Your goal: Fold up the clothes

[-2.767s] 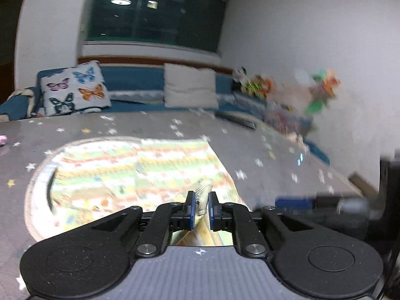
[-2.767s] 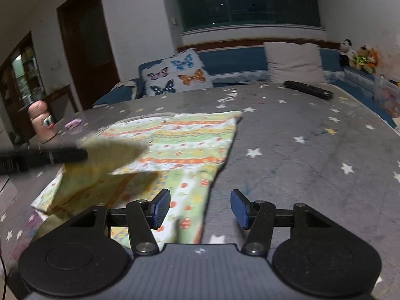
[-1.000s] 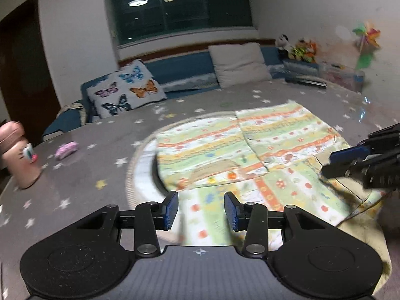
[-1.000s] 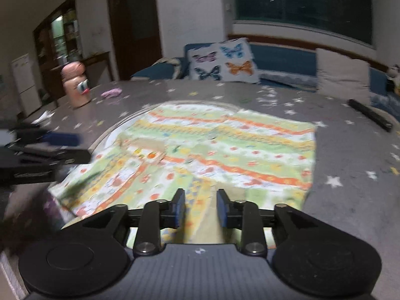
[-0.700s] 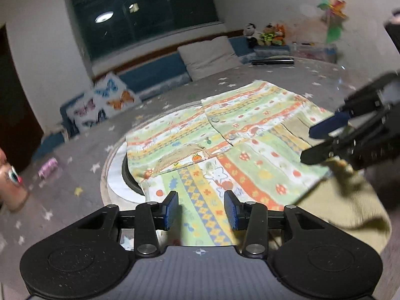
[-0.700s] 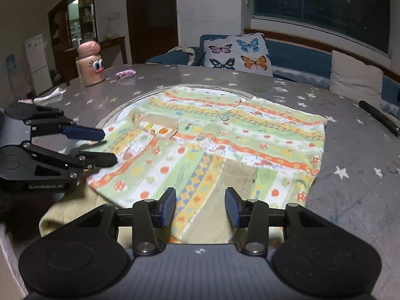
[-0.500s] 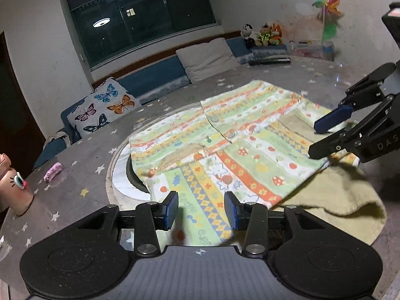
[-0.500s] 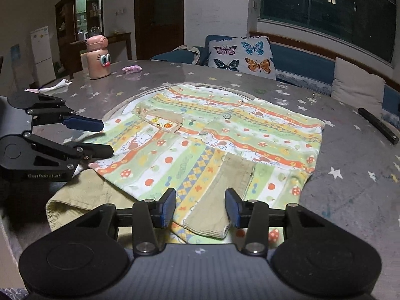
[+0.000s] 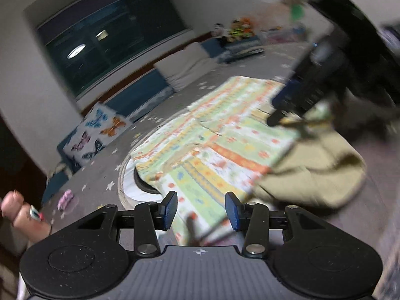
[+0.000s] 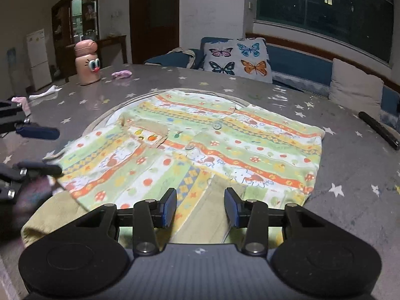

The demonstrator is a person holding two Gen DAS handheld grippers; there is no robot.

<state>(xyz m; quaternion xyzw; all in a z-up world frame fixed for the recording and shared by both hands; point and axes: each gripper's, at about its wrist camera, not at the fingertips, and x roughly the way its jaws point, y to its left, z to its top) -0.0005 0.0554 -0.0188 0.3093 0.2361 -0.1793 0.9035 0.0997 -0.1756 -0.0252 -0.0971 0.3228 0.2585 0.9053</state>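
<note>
A striped, cartoon-print children's shirt (image 10: pixel 200 145) lies spread on the grey star-patterned table (image 10: pixel 350 175), with its tan lining (image 10: pixel 57 215) turned up at the near corners. It also shows blurred in the left wrist view (image 9: pixel 220 145). My right gripper (image 10: pixel 200 210) is open and empty over the shirt's near hem. My left gripper (image 9: pixel 201 208) is open and empty at the shirt's near left corner. In the right wrist view the left gripper's fingers (image 10: pixel 37 131) straddle the shirt's left corner without closing on it. The right gripper (image 9: pixel 282 110) shows blurred in the left wrist view.
A pink cartoon bottle (image 10: pixel 86 62) and a small pink cloth (image 10: pixel 121 74) stand at the far left of the table. A black remote (image 10: pixel 378 128) lies at the right. A butterfly cushion (image 10: pixel 237 58) and a beige pillow (image 10: pixel 355 90) sit on the blue bench behind.
The left gripper let go of the shirt earlier and has swung to the shirt's left corner; its view is now tilted and blurred. The right gripper has opened and stays near the hem.
</note>
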